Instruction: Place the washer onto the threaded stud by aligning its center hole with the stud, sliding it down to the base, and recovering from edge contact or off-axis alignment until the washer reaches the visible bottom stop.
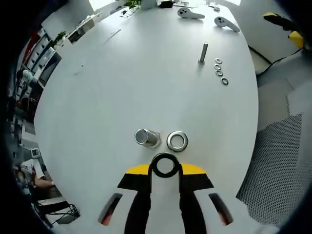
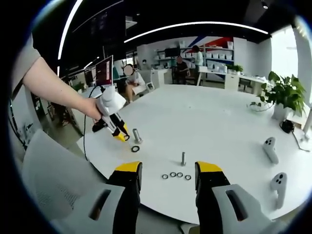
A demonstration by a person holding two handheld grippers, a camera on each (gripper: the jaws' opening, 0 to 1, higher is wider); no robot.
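Pinching a washer (image 1: 165, 165) by its rim, the left gripper (image 1: 165, 171) hangs just above the white table (image 1: 122, 83). Another washer (image 1: 177, 141) lies flat beside the big stud (image 1: 146, 137). The right gripper (image 2: 168, 176) is spread wide and holds nothing; four small washers (image 2: 176, 175) and a thin stud (image 2: 183, 158) sit past it.
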